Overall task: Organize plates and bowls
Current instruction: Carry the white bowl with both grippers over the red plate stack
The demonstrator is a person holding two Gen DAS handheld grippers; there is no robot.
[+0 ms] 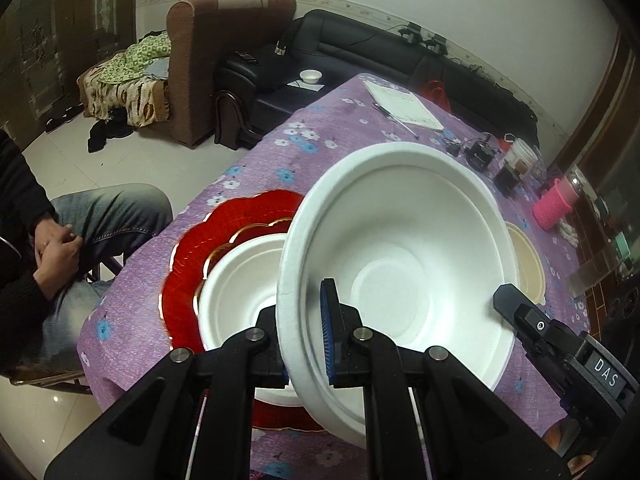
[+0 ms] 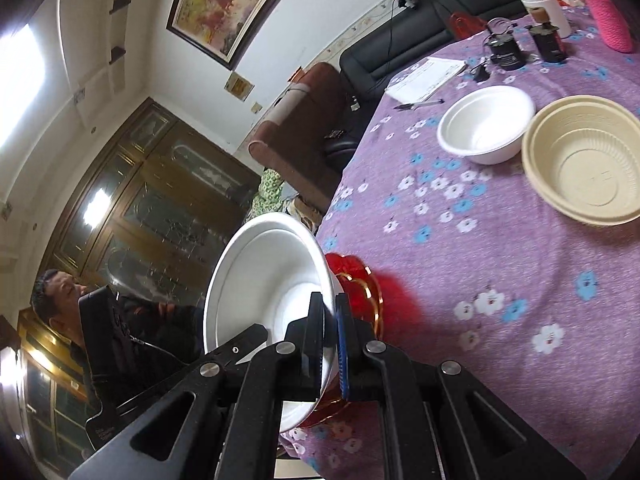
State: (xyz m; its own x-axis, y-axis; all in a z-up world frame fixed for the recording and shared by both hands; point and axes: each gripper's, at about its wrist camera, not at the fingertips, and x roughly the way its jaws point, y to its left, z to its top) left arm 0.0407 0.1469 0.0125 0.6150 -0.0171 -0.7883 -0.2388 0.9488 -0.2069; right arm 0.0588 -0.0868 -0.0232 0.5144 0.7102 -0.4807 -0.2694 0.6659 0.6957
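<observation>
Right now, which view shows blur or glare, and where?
Left wrist view: sharp, no strong glare; the white bowl in the left claw is evenly lit. Right wrist view: the red plate has a smeared edge, and the ceiling lights are blown out at left.

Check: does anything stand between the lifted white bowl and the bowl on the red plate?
Nothing visible does. The lifted bowl, clamped by the left gripper, hangs tilted just above the empty bowl on the red plate.
</observation>
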